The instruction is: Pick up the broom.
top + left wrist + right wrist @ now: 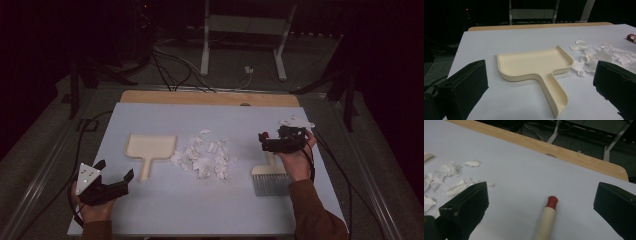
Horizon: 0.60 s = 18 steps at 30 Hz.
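Observation:
A cream dustpan (150, 148) lies flat on the left half of the pale mat (165, 210), handle toward me. A pile of torn white paper scraps (206, 155) sits just right of it. A brush (270, 181) with grey bristles and a red-tipped wooden handle lies at the right. My left gripper (116, 170) hovers open near the front left, a short way from the dustpan handle (554, 95); the pan (534, 63) lies ahead between its jaws. My right gripper (263, 142) is open above the brush handle (547, 220), whose red tip (552, 202) shows between its jaws.
A wooden table edge (210, 97) runs along the back of the mat. Beyond it, cables and a white metal stand (245, 30) sit on the dark floor. Bare mat lies along the front edge and at the back.

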Motion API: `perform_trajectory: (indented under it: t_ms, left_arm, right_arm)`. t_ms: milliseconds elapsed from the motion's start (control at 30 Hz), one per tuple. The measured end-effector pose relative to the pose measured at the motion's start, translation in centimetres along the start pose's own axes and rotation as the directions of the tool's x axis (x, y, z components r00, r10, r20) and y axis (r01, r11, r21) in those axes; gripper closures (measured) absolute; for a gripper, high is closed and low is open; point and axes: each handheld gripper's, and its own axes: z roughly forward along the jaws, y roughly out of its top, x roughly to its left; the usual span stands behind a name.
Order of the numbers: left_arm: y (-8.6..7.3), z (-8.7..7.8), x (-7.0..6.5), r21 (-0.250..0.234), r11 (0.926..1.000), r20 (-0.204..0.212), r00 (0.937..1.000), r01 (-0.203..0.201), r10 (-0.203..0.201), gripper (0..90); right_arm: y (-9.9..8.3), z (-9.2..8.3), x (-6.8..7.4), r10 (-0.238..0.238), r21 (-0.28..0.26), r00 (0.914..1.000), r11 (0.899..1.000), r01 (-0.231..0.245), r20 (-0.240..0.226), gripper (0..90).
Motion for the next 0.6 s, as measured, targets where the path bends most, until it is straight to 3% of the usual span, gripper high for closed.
perform_trajectory:
  t_ms: [300,600]
  left_arm:
    - [0.1,0.2,-0.2,0.004,1.0,-0.001,1.0,-0.004,0.004,0.7]
    - [0.0,0.3,-0.3,0.006,1.0,-0.001,1.0,-0.004,0.004,0.6]
  right_arm:
    - [0.8,1.2,-0.9,0.03,0.016,0.9995,0.999,-0.03,0.002,0.0]
    - [0.8,3.3,-1.5,0.037,0.078,0.9992,0.996,-0.038,0.014,0.0]
